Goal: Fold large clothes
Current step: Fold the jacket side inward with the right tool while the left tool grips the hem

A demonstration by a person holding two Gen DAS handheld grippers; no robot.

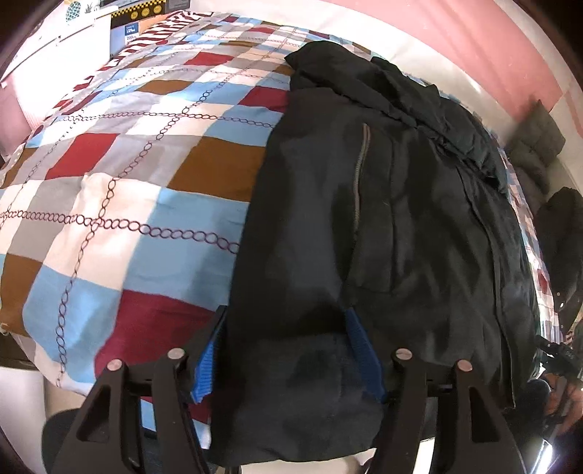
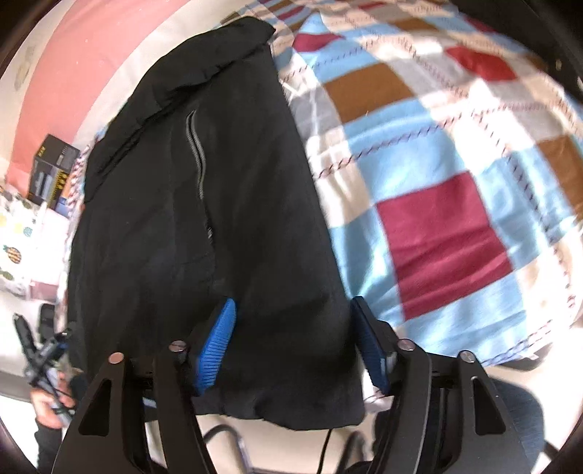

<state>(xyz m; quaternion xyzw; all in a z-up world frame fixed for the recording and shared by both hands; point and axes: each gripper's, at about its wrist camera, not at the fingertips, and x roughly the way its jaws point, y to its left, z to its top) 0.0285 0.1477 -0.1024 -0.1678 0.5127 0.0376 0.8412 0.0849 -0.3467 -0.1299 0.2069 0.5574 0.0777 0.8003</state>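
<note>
A large black jacket [image 1: 382, 204] with a grey zip lies lengthwise on a checked quilt [image 1: 127, 182], its hem hanging over the near bed edge. My left gripper [image 1: 284, 328] has its blue-padded jaws wide apart with a bunched fold of the hem between them. In the right wrist view the same jacket [image 2: 204, 204] runs away from me, and my right gripper [image 2: 291, 321] also straddles its hem with the jaws spread. I cannot tell whether either pair of pads presses the cloth.
The quilt [image 2: 437, 182] covers the bed. Boxes [image 1: 145, 14] stand at the head end by a pink wall [image 1: 473, 36]. Another dark garment [image 1: 561, 233] and a grey cushion [image 1: 535, 135] lie to the right. A person's hand [image 2: 51, 397] holds the other gripper.
</note>
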